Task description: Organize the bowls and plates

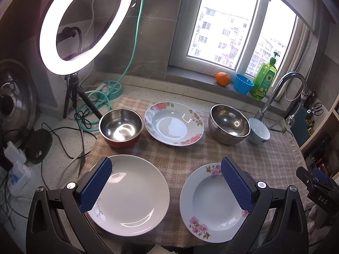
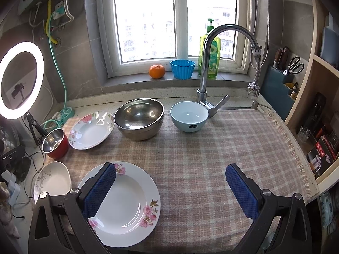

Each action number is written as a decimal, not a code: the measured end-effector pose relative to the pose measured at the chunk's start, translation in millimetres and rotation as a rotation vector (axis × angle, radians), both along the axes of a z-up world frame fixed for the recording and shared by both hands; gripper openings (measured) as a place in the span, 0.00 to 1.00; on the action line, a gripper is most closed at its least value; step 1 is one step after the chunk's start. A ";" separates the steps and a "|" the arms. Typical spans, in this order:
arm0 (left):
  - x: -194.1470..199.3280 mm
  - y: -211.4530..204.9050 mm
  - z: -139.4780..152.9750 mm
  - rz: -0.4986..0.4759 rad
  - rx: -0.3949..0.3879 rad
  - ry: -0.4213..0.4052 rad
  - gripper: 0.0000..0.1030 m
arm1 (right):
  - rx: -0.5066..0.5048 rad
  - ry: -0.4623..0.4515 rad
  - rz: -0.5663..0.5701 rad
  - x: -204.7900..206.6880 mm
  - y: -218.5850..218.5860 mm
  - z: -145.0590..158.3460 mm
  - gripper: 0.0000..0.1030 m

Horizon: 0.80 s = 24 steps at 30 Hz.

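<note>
On the checked cloth [image 1: 180, 154] lie a plain white plate [image 1: 135, 192] at front left and a floral plate [image 1: 209, 207] at front right, also in the right wrist view [image 2: 127, 205]. Behind stand a red steel-lined bowl [image 1: 120, 127], a floral deep plate [image 1: 173, 124], a large steel bowl [image 1: 228, 124] and a pale blue bowl [image 1: 259, 132]. My left gripper [image 1: 167, 165] is open and empty above the two front plates. My right gripper [image 2: 171, 171] is open and empty, its left finger over the floral plate.
A ring light on a tripod [image 1: 84, 21] and cables [image 1: 63, 131] stand at left. A faucet [image 2: 211, 63] rises at the back right. An orange [image 2: 157, 71], a blue cup [image 2: 182, 68] and a soap bottle [image 2: 209, 50] sit on the sill. Shelves [image 2: 317, 116] line the right.
</note>
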State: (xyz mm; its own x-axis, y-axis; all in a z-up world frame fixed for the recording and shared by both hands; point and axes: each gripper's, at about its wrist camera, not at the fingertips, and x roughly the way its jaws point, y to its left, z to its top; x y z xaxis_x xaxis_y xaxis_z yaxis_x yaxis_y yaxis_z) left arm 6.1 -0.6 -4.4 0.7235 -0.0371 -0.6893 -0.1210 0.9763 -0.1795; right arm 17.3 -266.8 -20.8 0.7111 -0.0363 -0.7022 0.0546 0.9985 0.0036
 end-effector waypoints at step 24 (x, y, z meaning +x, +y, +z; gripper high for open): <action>0.4 -0.1 -0.3 0.000 0.000 -0.003 0.99 | 0.012 0.016 0.005 1.4 0.3 -3.5 0.99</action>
